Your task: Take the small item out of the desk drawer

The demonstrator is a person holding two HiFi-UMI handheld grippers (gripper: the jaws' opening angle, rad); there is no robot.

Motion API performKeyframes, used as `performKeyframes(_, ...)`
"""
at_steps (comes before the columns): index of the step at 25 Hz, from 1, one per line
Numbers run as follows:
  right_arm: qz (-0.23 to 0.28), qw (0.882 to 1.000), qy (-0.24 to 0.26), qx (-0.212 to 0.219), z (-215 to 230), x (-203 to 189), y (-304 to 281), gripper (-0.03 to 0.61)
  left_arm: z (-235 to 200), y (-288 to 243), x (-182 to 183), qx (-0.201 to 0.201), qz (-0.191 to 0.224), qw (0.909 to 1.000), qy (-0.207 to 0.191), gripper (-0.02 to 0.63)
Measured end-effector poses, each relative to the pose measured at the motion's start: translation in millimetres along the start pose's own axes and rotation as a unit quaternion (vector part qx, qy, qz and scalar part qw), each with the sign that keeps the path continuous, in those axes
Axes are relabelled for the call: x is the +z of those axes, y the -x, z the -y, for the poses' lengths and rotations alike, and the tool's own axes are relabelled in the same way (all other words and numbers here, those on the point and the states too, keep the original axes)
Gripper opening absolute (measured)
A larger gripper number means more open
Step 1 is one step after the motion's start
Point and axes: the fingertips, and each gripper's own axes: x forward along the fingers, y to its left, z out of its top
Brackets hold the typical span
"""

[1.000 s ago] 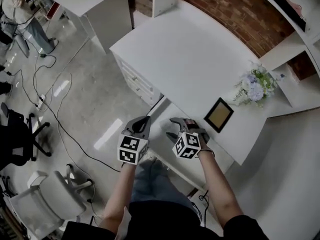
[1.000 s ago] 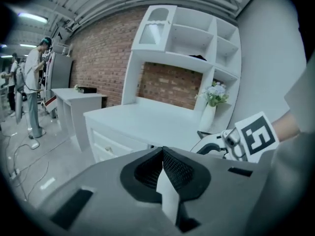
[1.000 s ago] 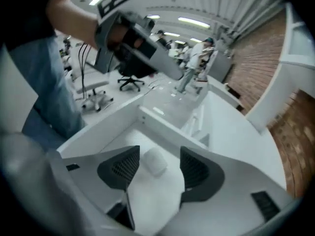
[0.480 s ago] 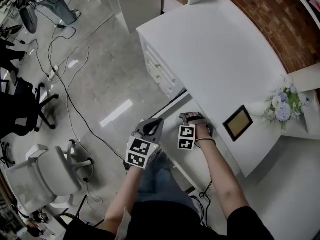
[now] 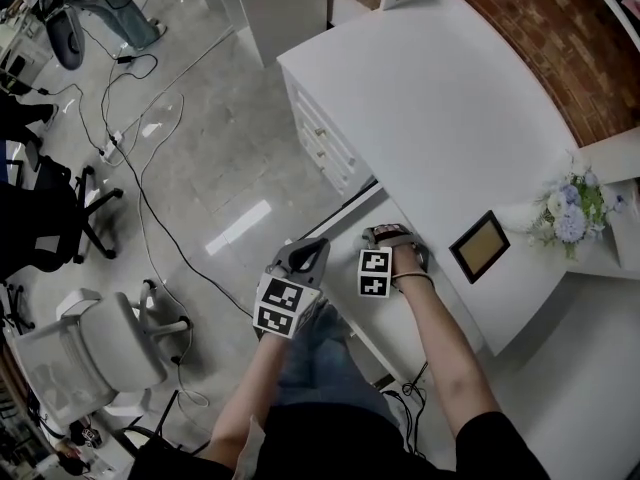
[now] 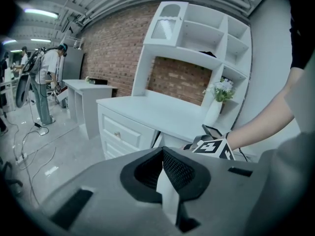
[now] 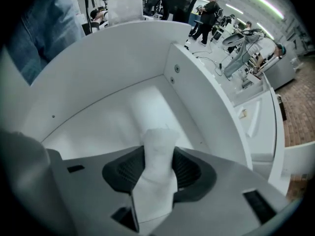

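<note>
Presently the small white item (image 7: 160,140) is gripped between the dark pads of the right gripper (image 7: 158,154), whose jaws have just been closing and are now narrowed onto it from both sides. The item is seen inside the open drawer (image 7: 110,114), standing up from between the pads against the drawer's bare white floor, with the drawer's side wall beyond it (whether it touches the floor cannot be told). In the head view the right gripper (image 5: 391,236) is pointed steeply down into the drawer (image 5: 345,228), which is pulled out from beneath the white desk (image 5: 430,98). There the item itself is hidden by the gripper and the hand.

The left gripper (image 6: 162,150) is held with its jaws brought together at the tips, and nothing is caught between them. It is aimed across toward the desk (image 6: 147,104), with the right gripper's marker cube visible just past its tips. In the head view the left gripper (image 5: 302,252) is found outside the drawer, just beside its edge and apart from the right one.

On the desk top a small picture frame (image 5: 479,245) is placed near the front edge, and a bunch of flowers (image 5: 570,211) is set farther along. A white office chair (image 5: 85,353) is seen on the floor at the left.
</note>
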Motion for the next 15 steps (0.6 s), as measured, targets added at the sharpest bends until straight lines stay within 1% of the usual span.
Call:
performKeyframes(3,0.021,0.999,-0.027,-0.022,5,6,15,0.166,0,0,4,-0.004,0.002,0.9999,-0.010,0.009)
performKeyframes(5,0.042,0.996,-0.063,-0.046,12,11,32,0.166,1,-1,10,-0.008,0.004,0.9998,-0.018,0.009)
performKeyframes(7,0.068,0.988,-0.116,-0.075,21,12,55,0.166,2,-1,20,-0.014,0.010,0.9995,-0.028,0.009)
performKeyframes(8,0.084,0.981,-0.146,-0.091,25,12,69,0.166,3,-2,26,-0.016,0.014,0.9992,-0.033,0.009)
performKeyframes(9,0.105,0.972,-0.178,-0.108,29,12,85,0.166,4,-2,33,-0.019,0.018,0.9989,-0.038,0.009)
performKeyframes(10,0.128,0.960,-0.213,-0.126,33,12,102,0.166,6,-3,40,-0.021,0.022,0.9986,-0.044,0.009)
performKeyframes(11,0.155,0.945,-0.250,-0.146,37,10,120,0.166,9,-4,47,-0.025,0.026,0.9981,-0.051,0.009)
performKeyframes(12,0.181,0.926,-0.287,-0.167,41,7,140,0.166,13,-7,55,-0.030,0.031,0.9974,-0.058,0.009)
performKeyframes(14,0.230,0.880,-0.354,-0.216,46,-6,183,0.166,24,-13,73,-0.044,0.042,0.9954,-0.074,0.009)
performKeyframes(15,0.250,0.854,-0.385,-0.243,47,-15,204,0.166,31,-17,82,-0.051,0.048,0.9942,-0.082,0.009)
